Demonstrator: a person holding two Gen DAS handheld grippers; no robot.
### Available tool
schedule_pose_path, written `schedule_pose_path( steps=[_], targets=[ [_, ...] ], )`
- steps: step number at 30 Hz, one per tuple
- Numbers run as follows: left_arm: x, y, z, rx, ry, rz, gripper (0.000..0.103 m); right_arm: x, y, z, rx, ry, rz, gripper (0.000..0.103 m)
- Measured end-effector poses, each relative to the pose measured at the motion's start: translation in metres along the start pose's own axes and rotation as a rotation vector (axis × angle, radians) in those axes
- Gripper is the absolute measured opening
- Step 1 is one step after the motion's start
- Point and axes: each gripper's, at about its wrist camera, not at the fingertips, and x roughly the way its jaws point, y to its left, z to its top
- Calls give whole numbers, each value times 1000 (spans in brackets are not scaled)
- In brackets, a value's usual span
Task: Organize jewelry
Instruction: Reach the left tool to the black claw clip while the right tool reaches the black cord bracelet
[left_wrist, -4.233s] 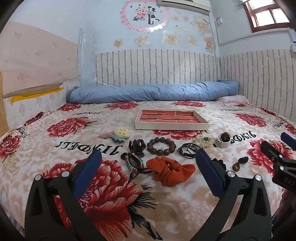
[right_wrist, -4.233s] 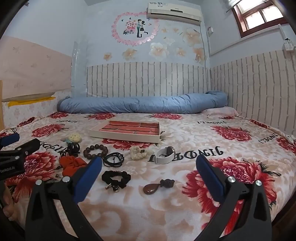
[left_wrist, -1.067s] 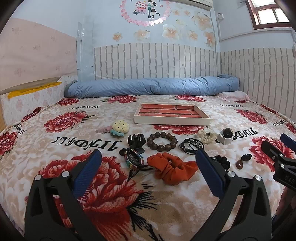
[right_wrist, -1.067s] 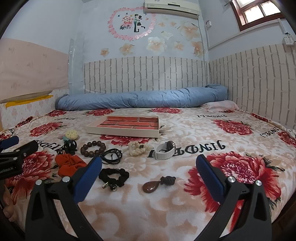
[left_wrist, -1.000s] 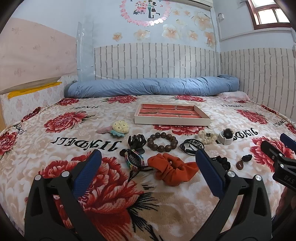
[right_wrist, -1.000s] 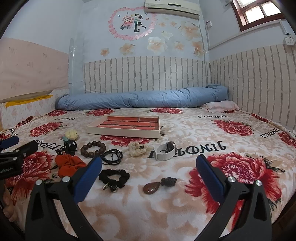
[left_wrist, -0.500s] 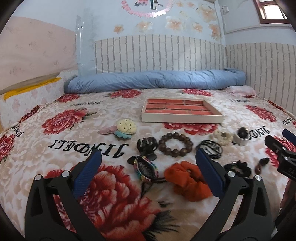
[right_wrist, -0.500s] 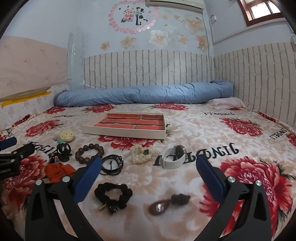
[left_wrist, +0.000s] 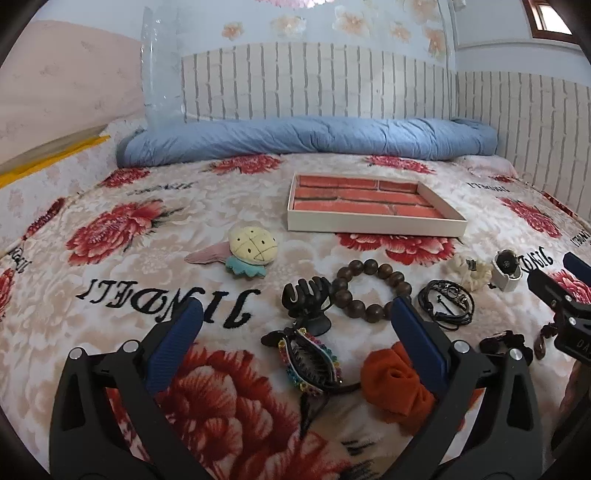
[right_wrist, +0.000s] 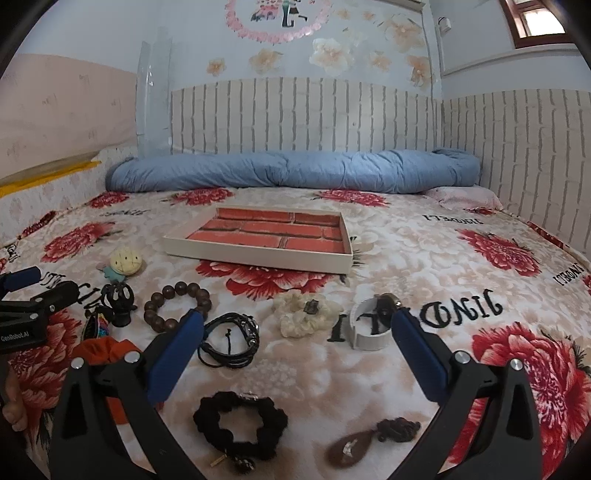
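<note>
A shallow tray (left_wrist: 373, 223) with a brick-pattern floor lies on the bed, also in the right wrist view (right_wrist: 258, 256). Loose pieces lie in front of it: a brown bead bracelet (left_wrist: 369, 291), a black claw clip (left_wrist: 306, 297), a multicoloured clip (left_wrist: 312, 360), an orange scrunchie (left_wrist: 395, 384), black cords (right_wrist: 231, 339), a cream scrunchie (right_wrist: 306, 314), a white cuff (right_wrist: 369, 326), a black scrunchie (right_wrist: 240, 421), a brown pendant (right_wrist: 354, 445). My left gripper (left_wrist: 291, 332) is open above the clips. My right gripper (right_wrist: 295, 343) is open above the black scrunchie and cords.
A plush pineapple clip (left_wrist: 251, 253) lies left of the beads. A rolled blue quilt (left_wrist: 306, 138) lies along the brick-pattern wall at the back. The flowered blanket (left_wrist: 110, 236) covers the bed. The other gripper shows at each view's edge.
Both grippers have moved forward and lower toward the jewelry, so the pieces look larger and closer. Both stay open and nothing has been picked up.
</note>
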Motion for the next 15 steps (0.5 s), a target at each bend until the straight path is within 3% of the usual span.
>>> schedule_pose_path(
  steps=[8, 15],
  targets=[
    [35, 11, 13, 23, 31, 28, 98, 43, 5, 8, 42, 147, -27, 99],
    [60, 16, 12, 4, 103, 9, 98, 66, 21, 6, 7, 204, -19, 99]
  ],
)
